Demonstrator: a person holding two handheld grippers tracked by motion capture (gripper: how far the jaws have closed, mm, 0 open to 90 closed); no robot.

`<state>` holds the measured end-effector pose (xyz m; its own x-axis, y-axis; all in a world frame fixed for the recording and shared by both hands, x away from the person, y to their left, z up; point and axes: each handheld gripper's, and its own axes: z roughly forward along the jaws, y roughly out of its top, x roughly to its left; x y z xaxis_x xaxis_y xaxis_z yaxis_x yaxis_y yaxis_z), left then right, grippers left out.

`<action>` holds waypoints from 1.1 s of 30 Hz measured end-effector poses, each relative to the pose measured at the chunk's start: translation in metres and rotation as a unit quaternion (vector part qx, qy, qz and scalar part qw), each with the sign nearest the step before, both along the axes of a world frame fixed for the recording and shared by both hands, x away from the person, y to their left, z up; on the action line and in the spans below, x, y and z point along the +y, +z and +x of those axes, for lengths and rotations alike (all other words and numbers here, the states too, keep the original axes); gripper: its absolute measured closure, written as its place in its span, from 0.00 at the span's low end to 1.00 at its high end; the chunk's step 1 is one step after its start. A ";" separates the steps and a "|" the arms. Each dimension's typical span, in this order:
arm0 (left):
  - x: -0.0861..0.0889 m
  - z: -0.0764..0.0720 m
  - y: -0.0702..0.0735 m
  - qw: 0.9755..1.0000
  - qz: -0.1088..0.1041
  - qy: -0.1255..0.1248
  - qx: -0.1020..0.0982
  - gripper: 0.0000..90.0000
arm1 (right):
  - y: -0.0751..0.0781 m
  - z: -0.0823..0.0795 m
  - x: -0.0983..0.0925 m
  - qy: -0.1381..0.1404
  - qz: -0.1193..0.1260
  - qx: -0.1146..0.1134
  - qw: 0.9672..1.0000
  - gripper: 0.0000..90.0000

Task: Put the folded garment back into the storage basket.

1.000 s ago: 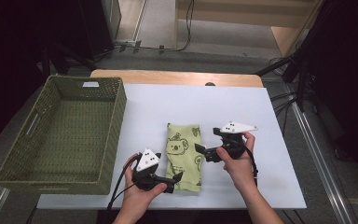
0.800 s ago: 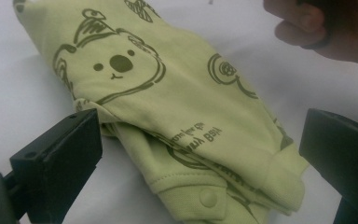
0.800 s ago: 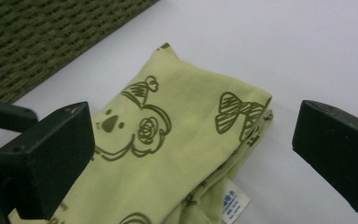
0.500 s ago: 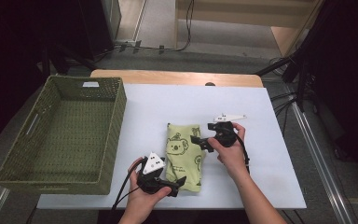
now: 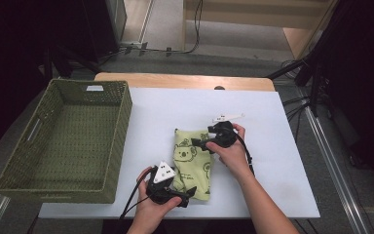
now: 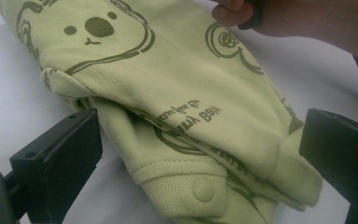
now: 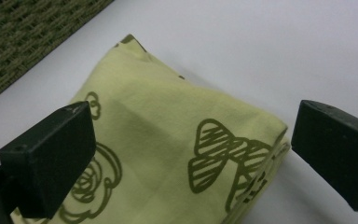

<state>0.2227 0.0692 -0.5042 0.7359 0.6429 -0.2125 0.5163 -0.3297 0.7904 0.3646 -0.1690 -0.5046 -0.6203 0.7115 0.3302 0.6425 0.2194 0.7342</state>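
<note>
Folded green garment [image 5: 191,163] at lower centre of the white worktop [image 5: 272,126], right of the woven basket [image 5: 63,141]. Left hand-held gripper [image 5: 185,194], jaws released, straddles its near edge; right hand-held gripper [image 5: 199,145], jaws released, hovers over its far right corner.

The folded garment [image 5: 193,163] lies on the worktop [image 5: 272,161] toward its near edge, about midway between the left and right edges. The basket [image 5: 63,141] sits along the worktop's left edge, just left of the garment. My left gripper [image 5: 187,191] is at the garment's near end (jaws either side of it), my right gripper [image 5: 198,145] at its far right side, jaws above the cloth.
</note>
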 end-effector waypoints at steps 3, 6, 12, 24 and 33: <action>0.000 0.000 0.000 1.000 0.001 0.000 0.001 0.00 | -0.007 0.005 0.000 -0.003 -0.003 0.006 1.000 0.03; 0.000 0.000 0.000 1.000 0.001 0.000 0.000 0.00 | -0.014 0.008 0.001 -0.002 -0.003 0.009 1.000 0.04; -0.001 0.000 -0.001 1.000 0.005 0.002 0.003 0.00 | -0.018 0.009 0.002 0.003 -0.011 0.014 1.000 0.11; -0.003 0.002 -0.002 1.000 0.010 0.005 0.011 0.00 | -0.018 0.001 0.003 0.021 -0.016 0.023 0.999 0.67; -0.008 0.003 -0.003 1.000 0.025 0.007 0.015 0.00 | -0.016 -0.015 -0.003 -0.014 -0.013 0.026 0.999 0.76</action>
<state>0.2255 0.0608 -0.5071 0.7205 0.6633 -0.2023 0.5448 -0.3608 0.7570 0.3495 -0.1724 -0.5211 -0.5832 0.7366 0.3425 0.6853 0.2197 0.6943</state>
